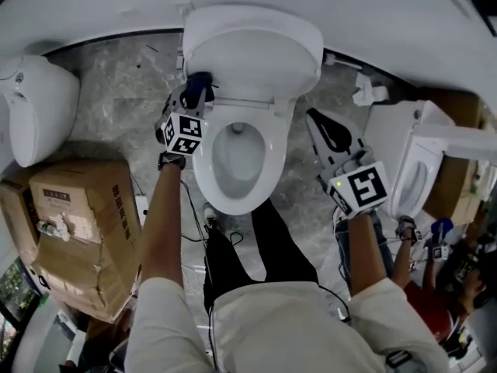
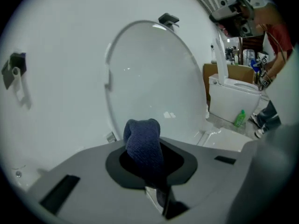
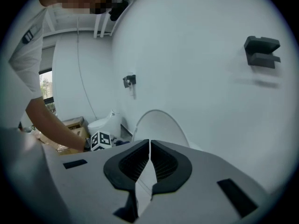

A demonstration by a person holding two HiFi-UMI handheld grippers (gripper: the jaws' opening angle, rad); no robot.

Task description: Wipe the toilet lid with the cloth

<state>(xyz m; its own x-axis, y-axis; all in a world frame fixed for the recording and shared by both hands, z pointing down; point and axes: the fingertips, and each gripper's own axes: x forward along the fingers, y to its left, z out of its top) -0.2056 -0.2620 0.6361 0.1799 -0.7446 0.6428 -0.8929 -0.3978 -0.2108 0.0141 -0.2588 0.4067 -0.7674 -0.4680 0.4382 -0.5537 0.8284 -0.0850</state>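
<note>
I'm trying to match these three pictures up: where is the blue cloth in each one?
Head view: the blue cloth sits upper left of centre, beside the raised toilet lid.
Left gripper view: bottom centre, pinched between the jaws.
Right gripper view: probably the small dark-blue speck left of centre.
Shared landmark: the raised toilet lid.

Grey marbled floor (image 1: 116,92), white toilet (image 1: 203,173), cardboard boxes (image 1: 78,208) at left
</note>
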